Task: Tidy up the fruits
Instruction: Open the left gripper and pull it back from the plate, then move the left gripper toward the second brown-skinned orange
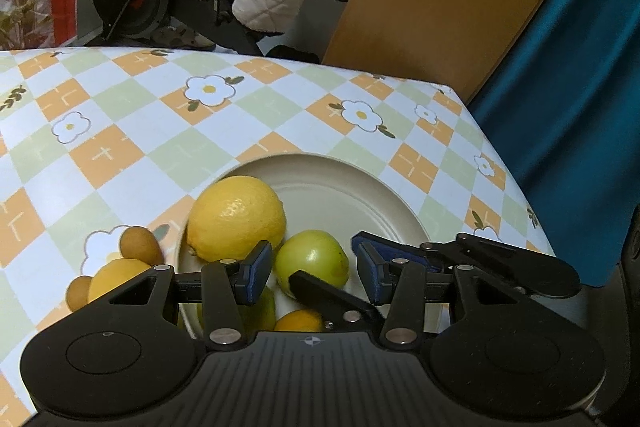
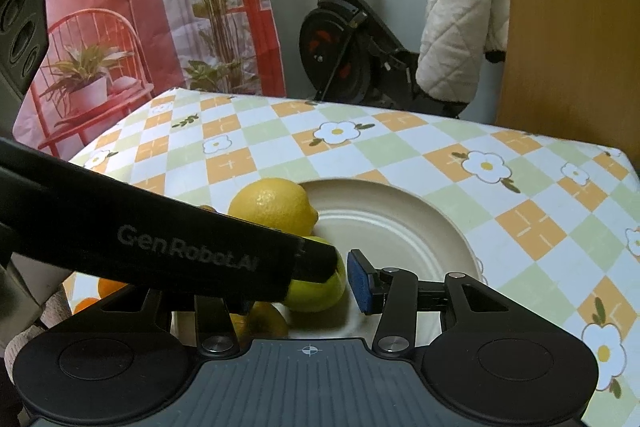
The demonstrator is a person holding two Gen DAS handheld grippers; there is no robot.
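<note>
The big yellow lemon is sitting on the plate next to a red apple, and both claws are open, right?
Not quite. The fruit beside the lemon on the plate is green, not red; the left wrist view shows it plainly. The rest holds: the left claw and the right claw are both open.

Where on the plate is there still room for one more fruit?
The far and right part of the plate is bare, between the big lemon and the rim. The near left is crowded: the lemon, the green fruit and more fruit bunch up by both grippers. The tablecloth beyond the plate is bare too.
</note>
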